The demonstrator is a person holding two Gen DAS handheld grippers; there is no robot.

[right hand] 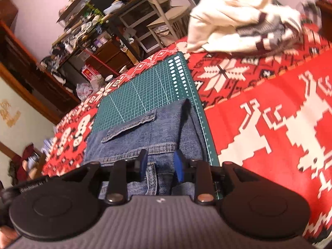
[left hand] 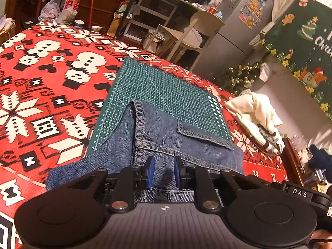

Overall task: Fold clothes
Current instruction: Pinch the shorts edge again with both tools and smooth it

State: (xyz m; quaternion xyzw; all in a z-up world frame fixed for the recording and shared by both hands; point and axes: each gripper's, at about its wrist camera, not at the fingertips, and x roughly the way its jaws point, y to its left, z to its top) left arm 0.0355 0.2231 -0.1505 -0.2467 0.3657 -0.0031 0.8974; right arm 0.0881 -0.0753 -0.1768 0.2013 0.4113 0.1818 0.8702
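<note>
Jeans: The blue jeans [left hand: 157, 137] lie in a thick folded stack on the green mat [left hand: 166, 89]. The near part hangs off the mat onto the red tablecloth [left hand: 41, 72]. In the right view the jeans [right hand: 145, 137] sit by the mat's right edge.
Fold so far: The stack has layers and a hemmed flap on top. It could be partly folded or close to done. I cannot tell which from here.
Left tongs: The left tongs [left hand: 164, 171] are over the near end of the jeans. The blue tips stand apart with denim showing in the gap. They do not pinch anything.
Right tongs: The right tongs [right hand: 160, 164] are over the jeans too, near the waistband seam. Their tips also stand apart and hold nothing.
Other clothes: A cream sweater [right hand: 238, 20] lies bunched up farther off on the tablecloth, well apart from the jeans.
What could go wrong: Denim is thick and heavy. A pinch on only the top layer could pull the stack open. A pinch too near the edge could slip off. A pull by one side alone could twist the stack crooked. The part hanging off the mat could drag and bunch up.
Writing: A black tag on the left tongs reads "DAS". The green banner [left hand: 300, 41] on the wall shows "Chris", then gets cut off. The label on the right tongs is too blurry to read.
</note>
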